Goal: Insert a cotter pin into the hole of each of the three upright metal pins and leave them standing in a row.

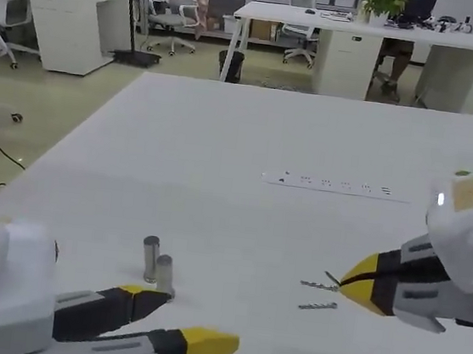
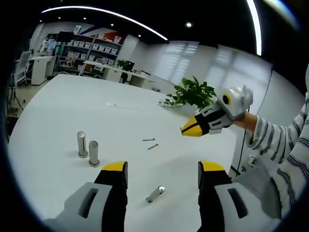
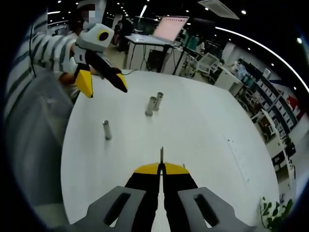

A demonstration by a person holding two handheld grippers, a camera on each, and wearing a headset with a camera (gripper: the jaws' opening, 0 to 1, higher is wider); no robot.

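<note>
Two metal pins (image 1: pixel 150 257) (image 1: pixel 164 275) stand upright side by side on the white table (image 1: pixel 293 132); in the left gripper view they are the two upright pins (image 2: pixel 82 144) (image 2: pixel 93 153). A third pin (image 2: pixel 155 194) lies on its side between the open jaws of my left gripper (image 2: pixel 163 169) (image 1: pixel 186 318). My right gripper (image 1: pixel 342 283) (image 3: pixel 161 166) is shut on a cotter pin (image 3: pixel 161 153) that sticks out past its tips. Two loose cotter pins (image 1: pixel 318 285) (image 1: pixel 317 306) lie on the table just left of it.
A white power strip (image 1: pixel 336 186) lies farther back on the table. A potted plant (image 2: pixel 190 93) stands at the table's far right edge. Desks and office chairs (image 1: pixel 174 16) stand beyond the table.
</note>
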